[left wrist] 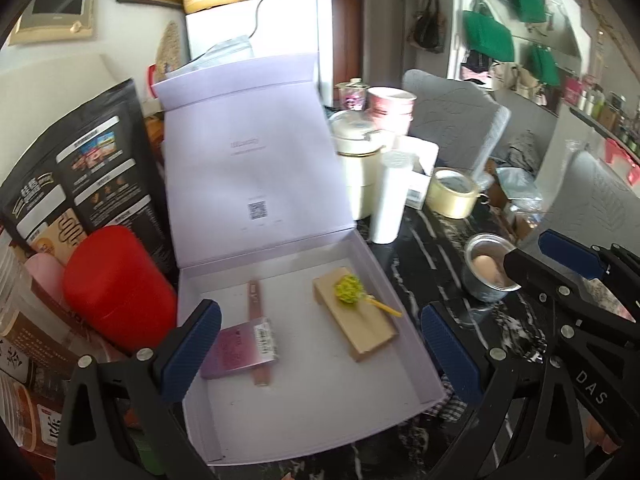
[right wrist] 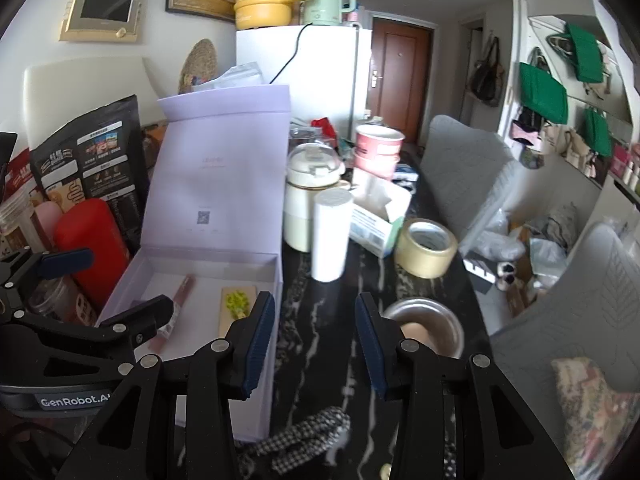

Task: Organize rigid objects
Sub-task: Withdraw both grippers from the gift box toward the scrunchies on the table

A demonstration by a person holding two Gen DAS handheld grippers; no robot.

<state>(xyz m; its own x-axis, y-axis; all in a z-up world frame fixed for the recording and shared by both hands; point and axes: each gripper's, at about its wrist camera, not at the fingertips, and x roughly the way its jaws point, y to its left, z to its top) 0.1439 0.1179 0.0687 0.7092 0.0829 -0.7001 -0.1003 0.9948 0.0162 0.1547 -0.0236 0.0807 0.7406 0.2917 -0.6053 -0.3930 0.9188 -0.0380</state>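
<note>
Lavender cardboard box [left wrist: 400,300], frame centre: you are hovering both grippers, left gripper [left wrist: 320,344] and right gripper [right wrist: 316,340], jaws spread, empty; risking clipping its wall.

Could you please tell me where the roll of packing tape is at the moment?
The roll of packing tape stands on the dark marble table, right of the lavender box, just beyond the metal cup and beside the tissue box.

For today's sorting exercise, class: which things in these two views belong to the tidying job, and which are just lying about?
Belonging to the job:
lilac box, lid open
pink packet inside it
tan block with yellow-green ornament
left gripper, open
right gripper, open

Lying about, as far as I can judge:
tape roll
red canister
white cylinder
metal cup
</note>
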